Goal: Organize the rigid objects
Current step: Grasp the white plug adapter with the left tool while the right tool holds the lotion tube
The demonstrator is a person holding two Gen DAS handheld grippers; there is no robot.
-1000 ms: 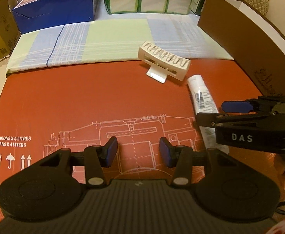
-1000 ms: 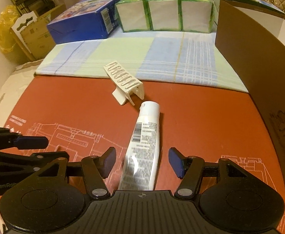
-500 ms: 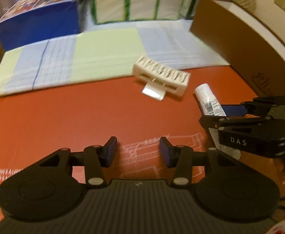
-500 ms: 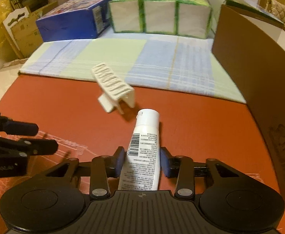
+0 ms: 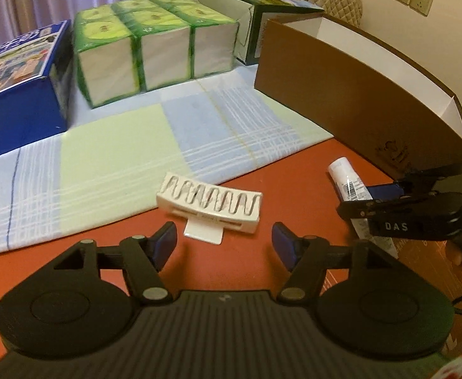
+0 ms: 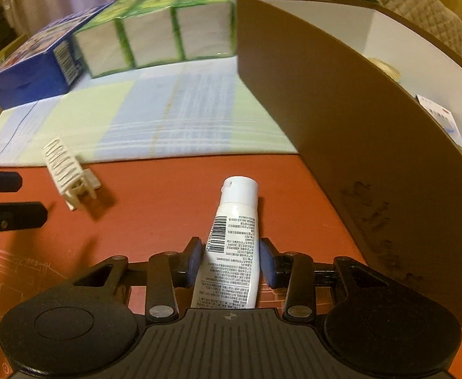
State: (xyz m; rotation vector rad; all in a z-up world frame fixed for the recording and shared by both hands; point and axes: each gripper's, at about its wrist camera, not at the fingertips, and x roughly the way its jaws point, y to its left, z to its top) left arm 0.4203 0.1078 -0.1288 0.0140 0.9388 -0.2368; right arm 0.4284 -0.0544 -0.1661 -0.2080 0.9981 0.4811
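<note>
A white tube [image 6: 234,243] with a barcode is held between the fingers of my right gripper [image 6: 229,262], which is shut on it just above the red mat; it also shows in the left wrist view [image 5: 347,183]. A white ridged plastic clip holder [image 5: 210,205] lies on the red mat [image 5: 73,262], just beyond my left gripper [image 5: 224,246], which is open and empty. The holder also shows in the right wrist view [image 6: 66,170], left of the tube. The right gripper shows in the left wrist view [image 5: 385,195].
A brown open box [image 6: 341,120] with a white inside stands to the right, close to the tube. A checked cloth [image 5: 120,145] lies beyond the mat. Green tissue packs [image 5: 148,47], a blue box [image 5: 16,75] and a green carton [image 5: 256,15] stand at the back.
My right gripper closed on the tube and lifted it toward the brown box. My left gripper moved forward to the white holder and opened wider.
</note>
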